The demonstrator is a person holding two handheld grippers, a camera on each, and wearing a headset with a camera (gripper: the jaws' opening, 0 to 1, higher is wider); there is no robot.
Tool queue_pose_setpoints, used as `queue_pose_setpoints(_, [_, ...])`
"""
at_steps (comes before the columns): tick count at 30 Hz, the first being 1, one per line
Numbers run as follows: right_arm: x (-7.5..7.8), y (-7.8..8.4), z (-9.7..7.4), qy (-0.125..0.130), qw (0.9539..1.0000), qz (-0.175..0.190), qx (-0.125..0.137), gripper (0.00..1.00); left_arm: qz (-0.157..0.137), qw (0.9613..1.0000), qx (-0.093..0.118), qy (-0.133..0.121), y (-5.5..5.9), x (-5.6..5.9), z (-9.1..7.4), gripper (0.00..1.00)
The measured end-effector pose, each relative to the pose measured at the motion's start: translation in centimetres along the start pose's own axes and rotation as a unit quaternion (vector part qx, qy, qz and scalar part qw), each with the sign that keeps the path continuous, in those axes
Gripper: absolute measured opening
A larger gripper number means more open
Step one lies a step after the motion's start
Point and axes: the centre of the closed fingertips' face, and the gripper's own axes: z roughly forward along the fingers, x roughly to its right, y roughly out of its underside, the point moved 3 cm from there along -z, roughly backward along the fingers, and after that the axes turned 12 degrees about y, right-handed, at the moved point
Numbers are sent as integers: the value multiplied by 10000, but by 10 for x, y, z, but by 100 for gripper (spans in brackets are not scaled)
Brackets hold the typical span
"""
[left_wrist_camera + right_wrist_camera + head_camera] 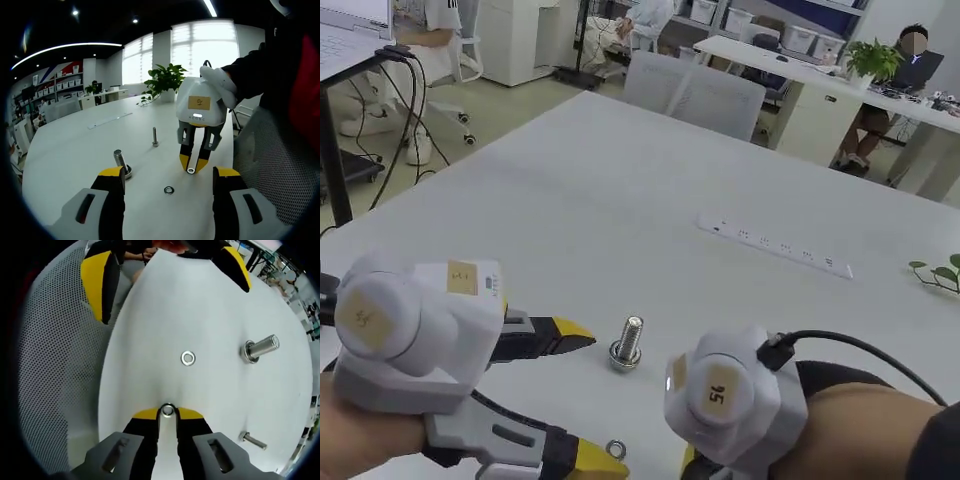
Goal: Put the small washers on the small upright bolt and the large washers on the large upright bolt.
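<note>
The large upright bolt (pixel 628 341) (pixel 121 162) (pixel 260 347) stands on the white table, with a ring around its foot. The small upright bolt (pixel 155 137) (pixel 254 441) stands farther off. My right gripper (pixel 193 165) (pixel 167 413) is shut on a washer (pixel 191 170) (pixel 167 410), held just above the table near its edge. A loose washer (pixel 616 449) (pixel 169 190) (pixel 188 358) lies flat between the two grippers. My left gripper (pixel 588 398) (pixel 170 173) faces the right one, jaws wide open and holding nothing, with the loose washer between them.
A white power strip (pixel 775 243) lies across the middle of the table (pixel 620 190). Plant leaves (pixel 940 272) reach in at the right edge. A grey mesh chair (pixel 60 370) (pixel 270 160) sits just past the near table edge. People sit at desks behind.
</note>
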Motion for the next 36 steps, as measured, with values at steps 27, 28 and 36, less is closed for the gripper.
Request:
queue_pose_setpoints(27, [-3,-3,0,30,9998,-199,-27,14,-8,10000,-39,48,2,1,2,71])
queue_pose_setpoints(28, [-3,-3,0,26,9998,-198,-33,14,-5,10000,-41,49,2,1,2,71])
queue_pose_setpoints(36, [-2,-2,-1,2,9999,-116,14,14,-6,10000,-44,52,2,1,3,70])
